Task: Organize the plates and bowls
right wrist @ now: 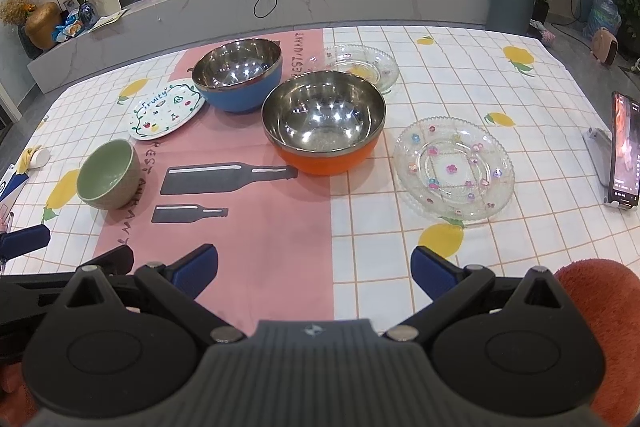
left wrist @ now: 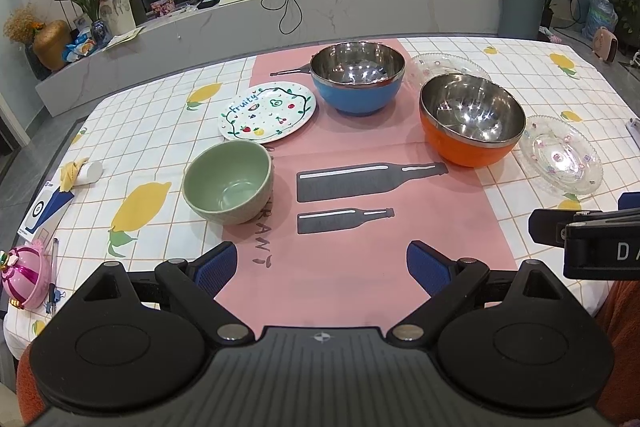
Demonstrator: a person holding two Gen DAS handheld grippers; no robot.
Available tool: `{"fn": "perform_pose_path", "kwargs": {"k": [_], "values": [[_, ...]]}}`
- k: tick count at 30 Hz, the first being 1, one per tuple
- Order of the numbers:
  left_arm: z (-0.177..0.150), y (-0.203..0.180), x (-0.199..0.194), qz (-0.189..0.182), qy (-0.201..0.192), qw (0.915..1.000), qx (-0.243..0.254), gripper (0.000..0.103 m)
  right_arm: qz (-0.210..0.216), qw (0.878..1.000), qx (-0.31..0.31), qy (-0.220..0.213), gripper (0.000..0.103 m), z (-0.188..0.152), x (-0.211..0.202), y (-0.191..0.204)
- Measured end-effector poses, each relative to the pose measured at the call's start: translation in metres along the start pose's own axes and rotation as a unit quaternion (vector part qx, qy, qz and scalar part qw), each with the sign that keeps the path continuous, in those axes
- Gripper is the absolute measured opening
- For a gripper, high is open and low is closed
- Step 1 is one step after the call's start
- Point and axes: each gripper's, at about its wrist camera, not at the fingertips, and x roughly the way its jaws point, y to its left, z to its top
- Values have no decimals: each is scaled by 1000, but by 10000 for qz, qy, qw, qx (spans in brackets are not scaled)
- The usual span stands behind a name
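Both the left gripper (left wrist: 322, 263) and the right gripper (right wrist: 314, 265) hover with jaws spread wide and empty above the table (right wrist: 460, 59), where the green bowl (left wrist: 228, 182), blue bowl (left wrist: 358, 83), orange bowl (right wrist: 324, 121), painted plate (left wrist: 267, 111) and two glass plates (right wrist: 454, 167) stand apart.

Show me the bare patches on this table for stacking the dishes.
Free: the pink mat in front of both open grippers, between the green bowl and the near glass plate; also the far right cloth. Crowded: the orange bowl, blue bowl, fruit plate and far glass plate cluster together.
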Motion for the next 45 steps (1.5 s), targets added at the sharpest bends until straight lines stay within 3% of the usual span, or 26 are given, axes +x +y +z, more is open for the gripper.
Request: {"fn": "perform_pose_path", "kwargs": {"k": [20, 24, 28, 32, 34, 38, 42, 45], "values": [[-1, -1, 1, -6, 10, 10000, -12, 103, -11, 10000, -5, 1, 100, -1, 1, 0], [0, 1, 2, -144, -35, 9998, -100, 103, -28, 10000, -50, 14, 100, -4, 3, 1], [7, 1, 2, -407, -89, 9990, -168, 82, -130, 9998, -126, -14, 100, -2, 7, 0], [20, -7, 1, -629, -180, 9978, -110, 79, -218, 9994, -224, -111, 97, 10, 9, -5], [28, -10, 3, -820, -243, 9963, -115, 75, -230, 9993, -241, -169, 87, 19, 10, -9], [45, -15, 9, -1040, -399, 9937, -126, 63, -248, 9990, -197, -309, 86, 41, 13, -18], [64, -23, 20, -1257, -516, 9907, -114, 59, -285, 9994, -71, -209, 67, 65, 29, -28], [78, -29, 32, -1401, -555, 9884, -176, 57, -318, 9994, 19, -167, 66, 81, 44, -35]]}}
